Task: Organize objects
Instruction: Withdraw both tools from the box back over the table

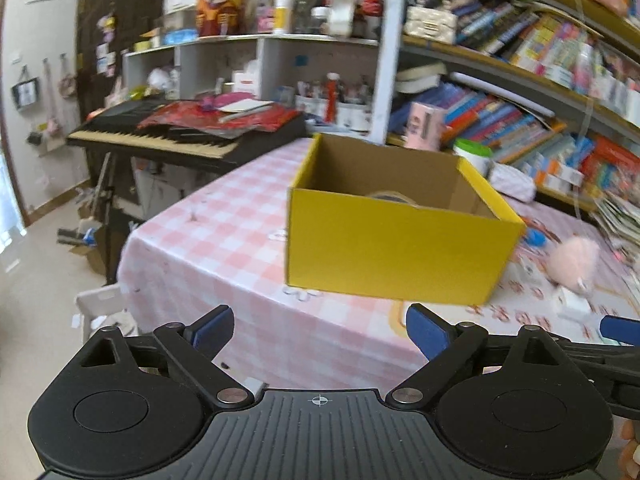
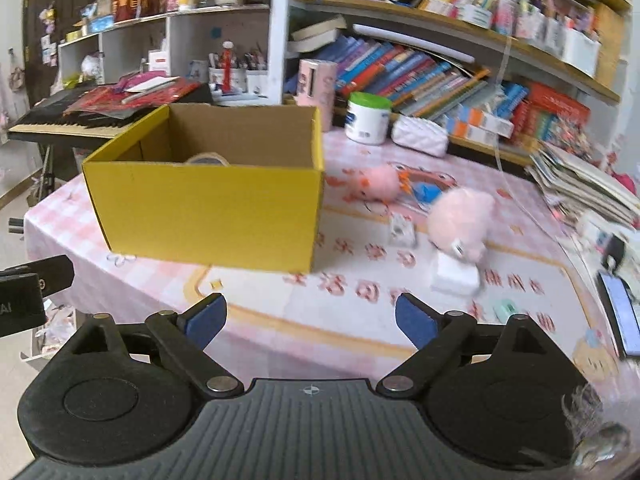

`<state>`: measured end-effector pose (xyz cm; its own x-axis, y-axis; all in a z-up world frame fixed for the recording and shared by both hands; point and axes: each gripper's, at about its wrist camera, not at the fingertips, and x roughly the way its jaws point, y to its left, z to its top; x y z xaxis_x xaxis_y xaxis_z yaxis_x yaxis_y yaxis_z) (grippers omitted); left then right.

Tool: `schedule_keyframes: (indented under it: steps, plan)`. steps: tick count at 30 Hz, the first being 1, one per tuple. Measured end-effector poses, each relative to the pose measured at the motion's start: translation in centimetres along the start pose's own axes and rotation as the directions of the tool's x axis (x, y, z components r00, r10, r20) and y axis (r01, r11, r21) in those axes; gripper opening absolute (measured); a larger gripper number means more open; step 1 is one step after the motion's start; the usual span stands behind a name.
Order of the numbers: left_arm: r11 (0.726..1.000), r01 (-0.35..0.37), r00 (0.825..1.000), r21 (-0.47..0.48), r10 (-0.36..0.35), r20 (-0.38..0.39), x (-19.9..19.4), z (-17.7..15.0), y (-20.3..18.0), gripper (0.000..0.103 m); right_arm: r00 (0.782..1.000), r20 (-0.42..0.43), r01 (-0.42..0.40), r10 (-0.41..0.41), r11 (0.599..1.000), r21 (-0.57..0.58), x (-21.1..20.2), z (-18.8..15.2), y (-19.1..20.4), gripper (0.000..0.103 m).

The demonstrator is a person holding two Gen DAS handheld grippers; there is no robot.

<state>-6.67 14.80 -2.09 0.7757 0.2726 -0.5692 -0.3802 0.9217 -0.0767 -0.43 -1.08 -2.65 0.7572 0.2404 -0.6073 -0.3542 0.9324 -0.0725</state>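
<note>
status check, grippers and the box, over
Both hand-held grippers open, empty: left, right. Yellow box upright on table, something round inside. Pink plush loose beside it. Path clear.

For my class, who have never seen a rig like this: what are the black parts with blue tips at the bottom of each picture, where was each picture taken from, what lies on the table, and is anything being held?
Each picture comes from a camera on a hand-held tool that a person carries, one per hand. The black parts are the tool; the blue tips are its two fingers. One view shows the left gripper, the other the right gripper. Both are open and hold nothing. On the pink checked tablecloth stands a yellow cardboard box, open on top, with something round inside. Right of it lie a fluffy pink toy, a smaller pink toy, a white block and a green-lidded white jar.
</note>
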Motion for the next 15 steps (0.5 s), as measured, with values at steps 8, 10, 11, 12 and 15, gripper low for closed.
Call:
schedule_keyframes:
  steps: [8,10,11,12,15]
  plan:
    - [0.979,0.157,0.988,0.131,-0.155,-0.024,-0.4,-0.9,-3.9,0.095,0.992,-0.021,0.127,-0.125,0.985,0.117,-2.8,-2.6,-3.4,0.095]
    - [0.971,0.186,0.983,0.151,-0.183,-0.031,-0.4,-1.0,-4.8,0.095,0.987,-0.031,0.163,-0.160,0.975,0.150,-3.4,-3.0,-4.4,0.095]
    - [0.967,0.200,0.980,0.157,-0.197,-0.034,-0.4,-0.9,-5.2,0.095,0.984,-0.036,0.180,-0.176,0.970,0.164,-3.7,-3.2,-4.9,0.095]
    - [0.964,0.214,0.977,0.160,-0.211,-0.037,-0.4,-1.0,-5.6,0.095,0.981,-0.038,0.192,-0.188,0.966,0.175,-3.9,-3.4,-5.4,0.095]
    - [0.954,0.247,0.969,0.168,-0.243,-0.047,-0.3,-1.2,-6.6,0.095,0.974,-0.045,0.229,-0.224,0.954,0.195,-4.4,-3.9,-6.7,0.095]
